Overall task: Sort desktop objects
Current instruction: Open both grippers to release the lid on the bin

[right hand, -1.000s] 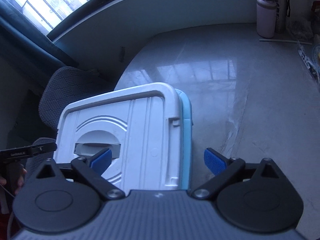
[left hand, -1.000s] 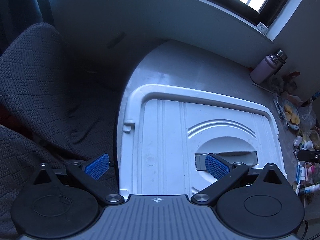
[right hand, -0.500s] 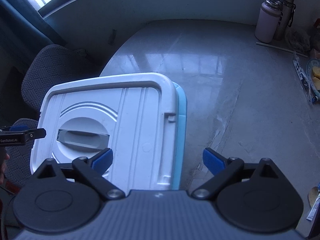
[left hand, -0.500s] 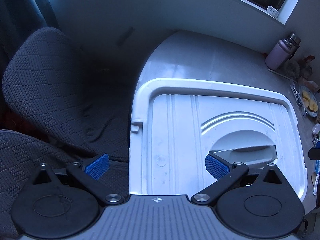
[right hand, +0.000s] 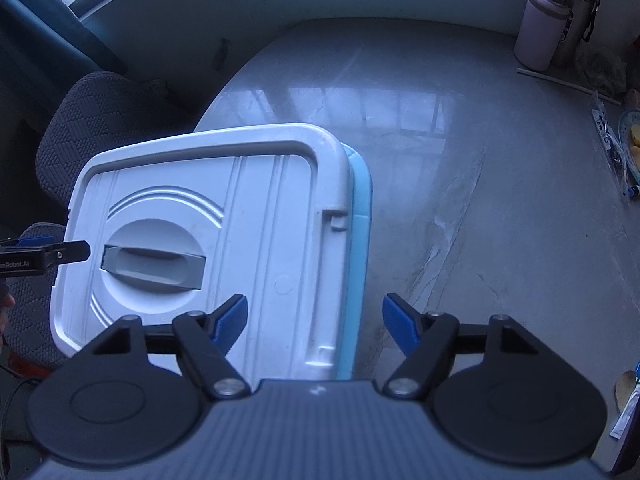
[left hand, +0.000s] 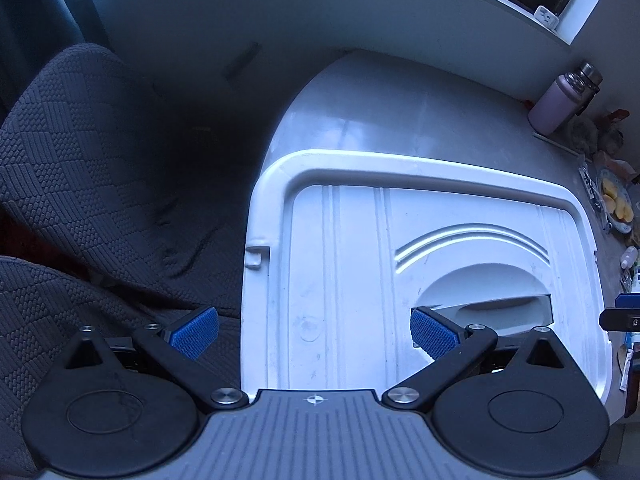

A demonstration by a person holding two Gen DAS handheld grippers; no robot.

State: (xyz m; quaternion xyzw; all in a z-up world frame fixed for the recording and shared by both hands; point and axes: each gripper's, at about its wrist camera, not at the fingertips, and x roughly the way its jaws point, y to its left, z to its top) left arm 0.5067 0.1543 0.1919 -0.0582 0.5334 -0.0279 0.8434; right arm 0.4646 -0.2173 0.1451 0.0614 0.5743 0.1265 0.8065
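**A:** One big bin is the whole story so far: a storage box point(right hand: 360, 248) with a light blue body and a white lid point(right hand: 208, 232), sitting at the curved edge of the bench point(right hand: 460, 152), near the chair point(left hand: 88, 168). Hard plastic, stiff, probably slick, and likely awkward rather than heavy, though there's no seeing what's inside.

**B:** Where would someone grab it?

**A:** Best guess is the grey handle point(right hand: 154, 264) recessed in the lid's middle, or the lid rim at the side notches. The right claw point(right hand: 314, 322) has just been narrowing; its blue pads straddle the lid's right edge at 6 o'clock in its view, not visibly pressing, so it counts as released. The left claw point(left hand: 314, 332) is spread wide, one pad over the chair, the other by the handle end, grasping nothing.

**B:** Anything in the way?

**A:** Not close by. Pink bottle point(right hand: 540, 28) and steel flask point(right hand: 578, 12) sit at 1 o'clock, well apart. Packets, small bottles and a plate of food point(left hand: 618, 204) crowd the 3 o'clock side.
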